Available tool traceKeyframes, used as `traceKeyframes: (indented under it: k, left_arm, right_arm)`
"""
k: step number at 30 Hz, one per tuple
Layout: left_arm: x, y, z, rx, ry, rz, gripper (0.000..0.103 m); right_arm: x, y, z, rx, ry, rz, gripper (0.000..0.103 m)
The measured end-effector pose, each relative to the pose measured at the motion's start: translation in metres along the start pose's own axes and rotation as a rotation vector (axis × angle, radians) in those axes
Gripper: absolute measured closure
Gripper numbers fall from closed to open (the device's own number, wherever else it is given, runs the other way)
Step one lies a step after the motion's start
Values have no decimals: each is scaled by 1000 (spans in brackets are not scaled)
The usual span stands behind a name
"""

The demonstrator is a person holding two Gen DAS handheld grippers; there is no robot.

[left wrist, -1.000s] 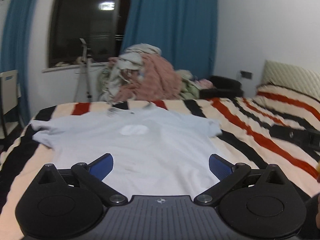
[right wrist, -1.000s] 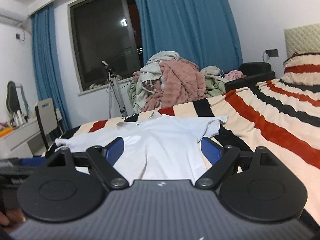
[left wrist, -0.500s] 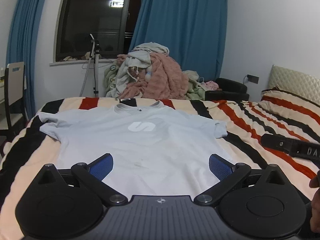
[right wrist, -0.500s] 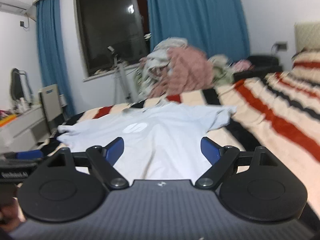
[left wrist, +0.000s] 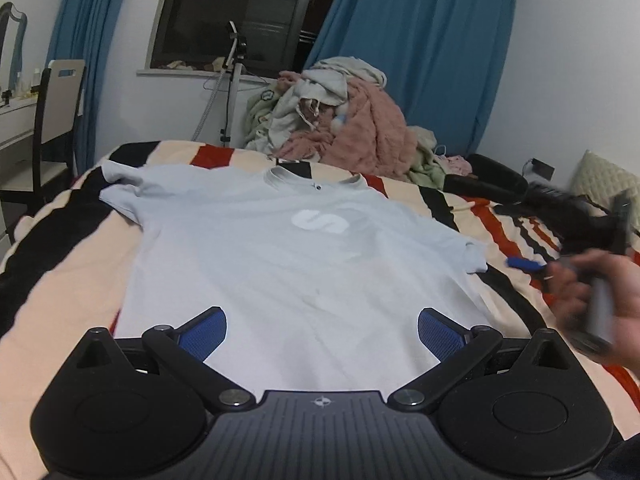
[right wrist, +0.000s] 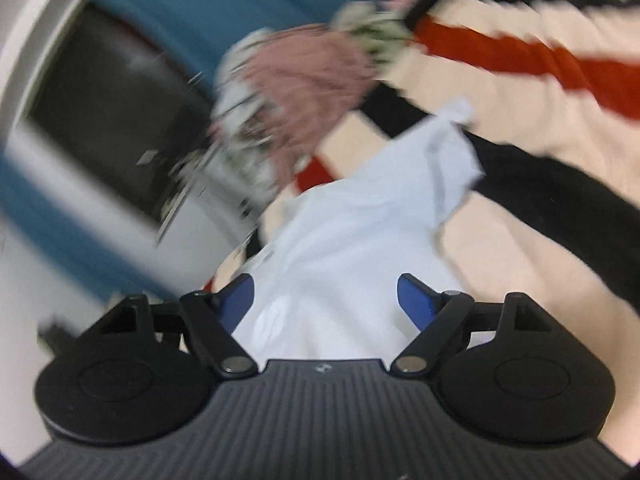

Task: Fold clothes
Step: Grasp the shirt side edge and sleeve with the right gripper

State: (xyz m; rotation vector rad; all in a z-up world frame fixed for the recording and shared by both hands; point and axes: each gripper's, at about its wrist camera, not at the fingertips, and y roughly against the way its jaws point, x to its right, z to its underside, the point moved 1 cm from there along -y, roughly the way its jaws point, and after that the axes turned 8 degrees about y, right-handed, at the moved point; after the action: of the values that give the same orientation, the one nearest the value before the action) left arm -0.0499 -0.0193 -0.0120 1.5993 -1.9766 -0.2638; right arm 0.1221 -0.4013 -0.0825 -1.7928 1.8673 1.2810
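I see the pale blue T-shirt (left wrist: 288,256) lying flat in the middle of the frame on the striped bed (left wrist: 60,280). My left gripper (left wrist: 322,330) stands wide and empty above its hem. My right gripper (right wrist: 326,300), blurred, is closing slightly, holding nothing.

The striped bed (left wrist: 64,264) lies bare on both sides of the flat shirt (left wrist: 280,264). Beyond the collar, a heap of clothes (left wrist: 340,120) and a tripod (left wrist: 234,92) block the far edge.

pale blue t-shirt (left wrist: 280,264), striped bedspread (left wrist: 60,272)
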Motion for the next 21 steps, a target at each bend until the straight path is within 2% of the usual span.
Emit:
traceKeyframes:
  k: [2, 4, 8, 12, 18, 21]
  left_arm:
    - [-3, -9, 2, -24, 14, -9, 0]
    - [-7, -20, 5, -55, 41, -19, 0]
    - [-12, -37, 6, -106, 83, -13, 0]
    - [-17, -48, 6, -122, 104, -17, 0]
    - [-21, -76, 5, -151, 129, -42, 0]
    - [-24, -94, 4, -159, 162, -38, 0]
  right_arm:
    - [29, -30, 0, -9, -90, 22, 22]
    - [51, -55, 3, -10, -119, 52, 22]
    - [75, -105, -1, -15, -83, 52, 22]
    - [82, -138, -18, 75, -7, 38, 22]
    - [96, -183, -37, 220, -14, -39, 23]
    - [91, -205, -56, 232, 38, -3, 23]
